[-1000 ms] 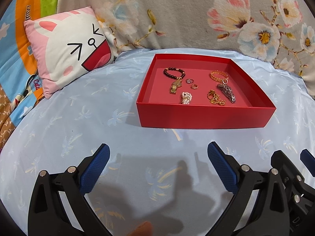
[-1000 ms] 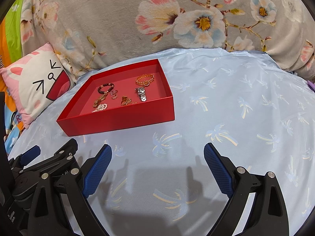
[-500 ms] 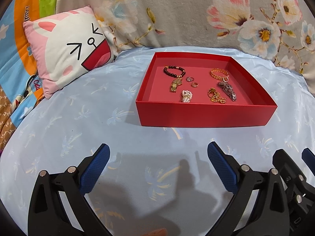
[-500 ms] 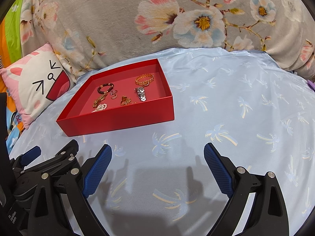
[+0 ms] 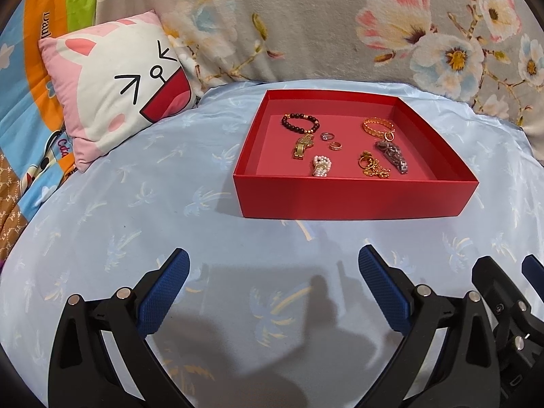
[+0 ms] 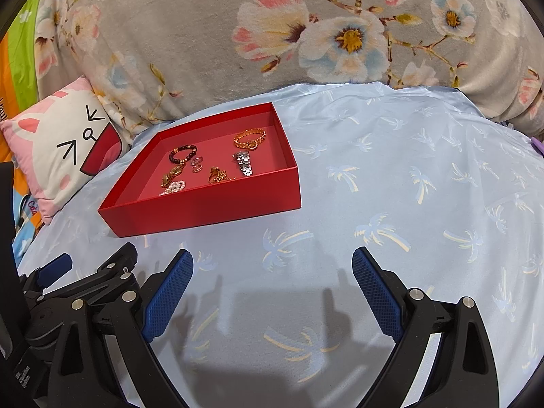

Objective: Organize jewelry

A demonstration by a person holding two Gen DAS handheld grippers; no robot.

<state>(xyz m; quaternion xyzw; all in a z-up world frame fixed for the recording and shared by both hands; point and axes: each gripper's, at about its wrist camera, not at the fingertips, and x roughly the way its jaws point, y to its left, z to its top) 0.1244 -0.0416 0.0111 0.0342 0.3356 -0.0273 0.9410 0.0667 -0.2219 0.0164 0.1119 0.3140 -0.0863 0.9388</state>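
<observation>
Purple object [image 6: 537, 142] only in right view

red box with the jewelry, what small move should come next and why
Probably ease the left tool forward toward the red box. Both tools are open and empty, short of the box, and the left one faces it more squarely. The right tool has the box off to its left.

One red tray [image 5: 353, 200] holding eight jewelry pieces: one dark bead bracelet [image 5: 300, 123], one gold chain bracelet [image 5: 377, 126], one gold watch [image 5: 303, 145], one silver watch band [image 5: 392, 156], two rings [image 5: 328, 135] [image 5: 336, 146], one pearl piece [image 5: 321, 166], one gold tangle [image 5: 372, 168]. One cat-face cushion [image 5: 115, 85].
</observation>
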